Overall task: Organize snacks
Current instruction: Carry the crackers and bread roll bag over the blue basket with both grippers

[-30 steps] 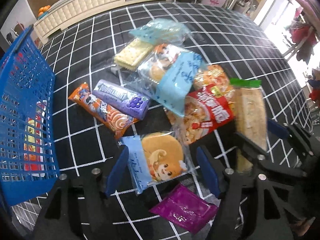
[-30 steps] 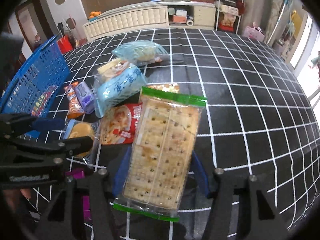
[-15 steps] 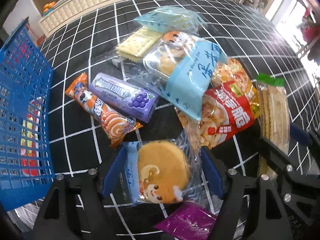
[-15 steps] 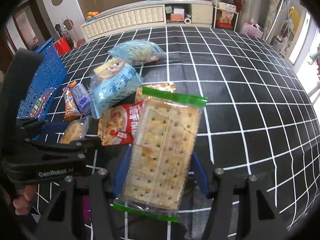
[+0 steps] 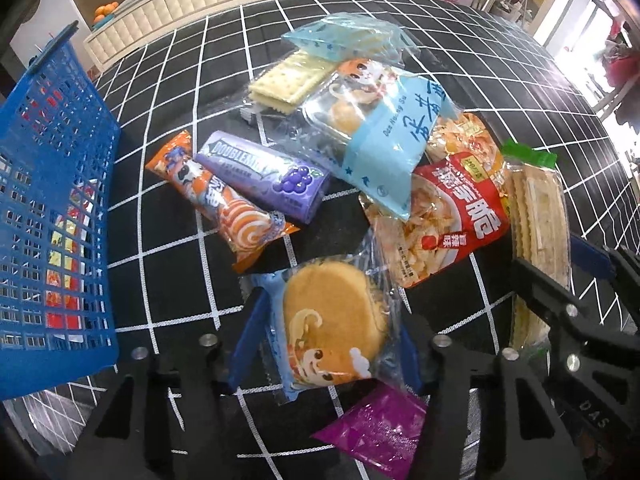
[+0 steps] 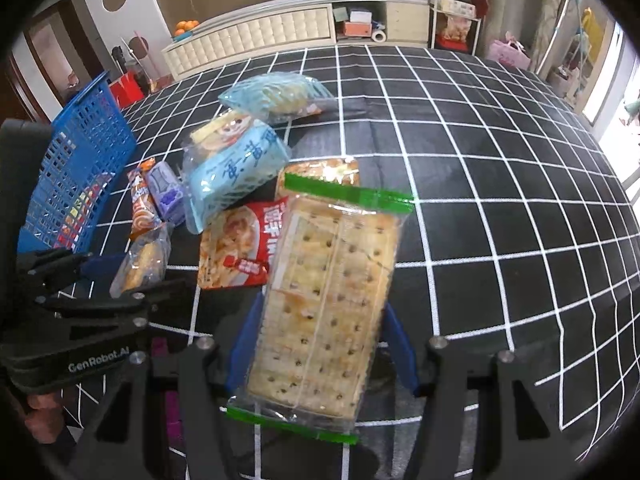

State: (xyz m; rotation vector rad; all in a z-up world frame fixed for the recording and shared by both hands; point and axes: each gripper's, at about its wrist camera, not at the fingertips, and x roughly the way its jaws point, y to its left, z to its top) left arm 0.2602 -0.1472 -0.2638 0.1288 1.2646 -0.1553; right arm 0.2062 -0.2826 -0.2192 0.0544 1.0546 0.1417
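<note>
My left gripper [image 5: 322, 344] is shut on a clear-wrapped round cake [image 5: 328, 316] and holds it above the black checked cloth. My right gripper [image 6: 320, 344] is shut on a long cracker pack with green ends [image 6: 324, 300], held off the table; the pack also shows in the left wrist view [image 5: 538, 232]. A blue basket [image 5: 48, 208] with some packs inside stands at the left. A snack pile lies ahead: an orange roll pack [image 5: 224, 204], a purple Doublemint pack [image 5: 264, 176], a blue-and-clear pastry bag [image 5: 380, 136] and a red chip bag [image 5: 444, 216].
A purple sachet [image 5: 376, 432] lies on the cloth under my left gripper. A yellow cracker pack [image 5: 288, 80] and a light blue bag [image 5: 344, 40] lie at the far side of the pile. A low cabinet [image 6: 256, 36] runs behind the table.
My left gripper has closed on the round cake and lifted it slightly. The right gripper has kept hold of the cracker pack with little movement.
</note>
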